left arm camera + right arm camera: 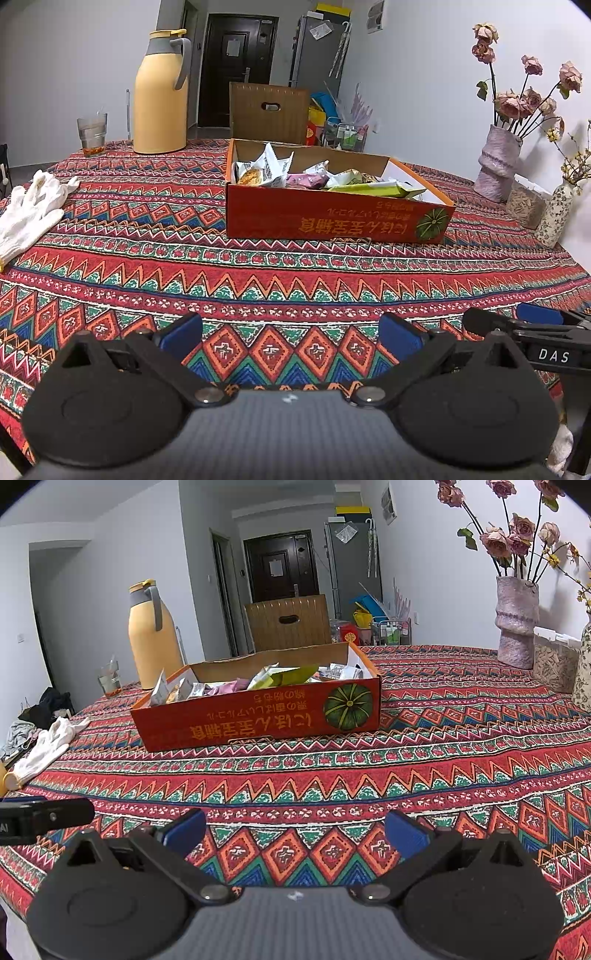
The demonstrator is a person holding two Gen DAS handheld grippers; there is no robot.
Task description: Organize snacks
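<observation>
A shallow red cardboard box [332, 218] filled with wrapped snack packets [266, 171] — perhaps biscuits — is seen mid-table on the patterned red tablecloth [258, 280]. The left gripper [290, 334] and right gripper [295, 830] are both spread, empty, well short of it.

White walls [413, 74], dark door [238, 66], patterned tablecloth [295, 280]

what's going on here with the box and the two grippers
A person holds two grippers over a patterned tablecloth. The left gripper and right gripper are both open and empty, hovering short of the red snack box. The snack packets already lie inside it. Nothing is being touched right now.
</observation>
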